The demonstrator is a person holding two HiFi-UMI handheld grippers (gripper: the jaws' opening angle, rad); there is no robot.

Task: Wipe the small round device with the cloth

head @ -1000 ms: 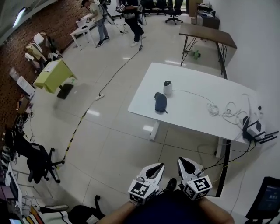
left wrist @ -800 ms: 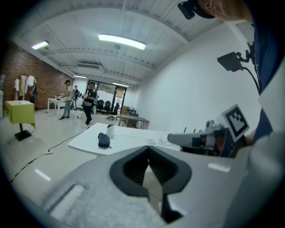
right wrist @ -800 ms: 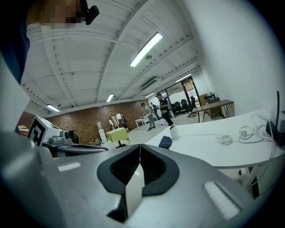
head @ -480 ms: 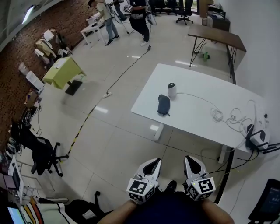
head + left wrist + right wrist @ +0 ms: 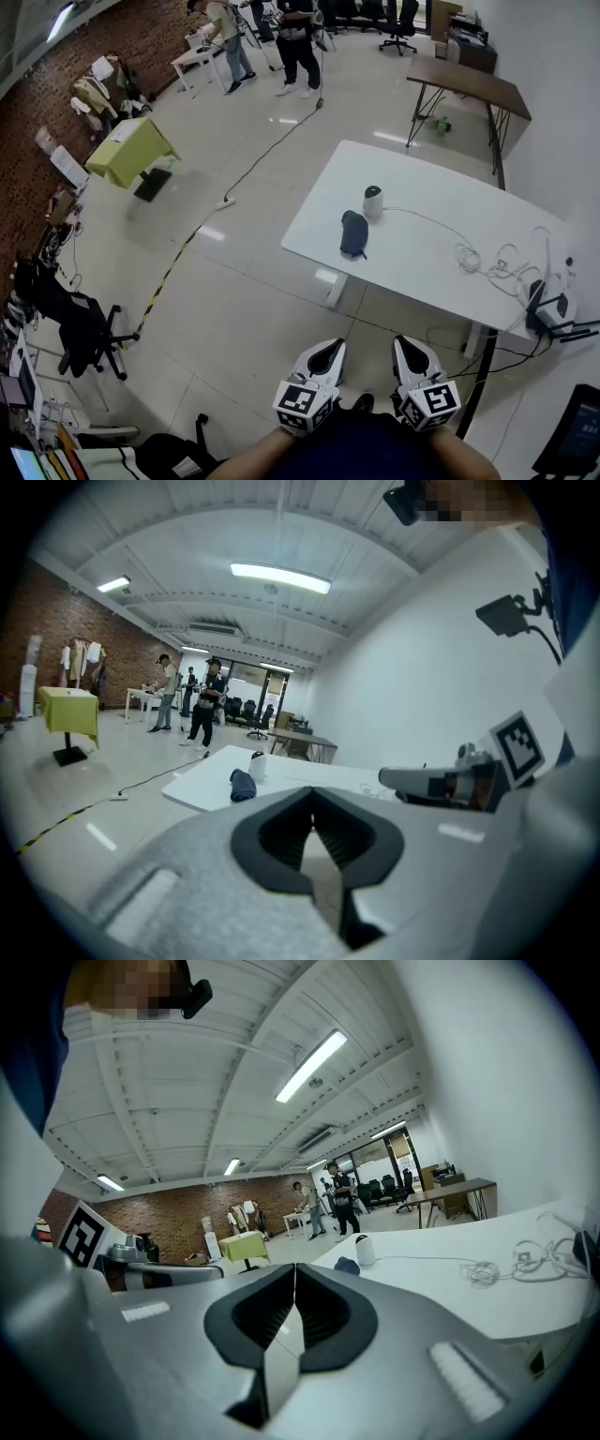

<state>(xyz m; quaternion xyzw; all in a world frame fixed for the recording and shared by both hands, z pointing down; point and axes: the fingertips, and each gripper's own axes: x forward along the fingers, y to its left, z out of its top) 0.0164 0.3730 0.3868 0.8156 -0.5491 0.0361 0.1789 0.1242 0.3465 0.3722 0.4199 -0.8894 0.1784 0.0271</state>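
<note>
Overhead, cloth [image 5: 353,233] sits beside device [image 5: 373,202]; gripper views show left gripper [image 5: 312,804], right gripper [image 5: 294,1284] jaws clenched empty.

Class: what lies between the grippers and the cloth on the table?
Head view: only bare floor tiles and the table edge separate the left gripper and right gripper from the cloth.

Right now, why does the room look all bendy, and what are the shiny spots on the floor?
Head view: the wide lens bends the room near the edges; the shiny spots on the floor are probably light glare. Left gripper view: fisheye curve, dark corners, a bright lamp overhead. Right gripper view: the same curve, with the lamp strip glowing white.
</note>
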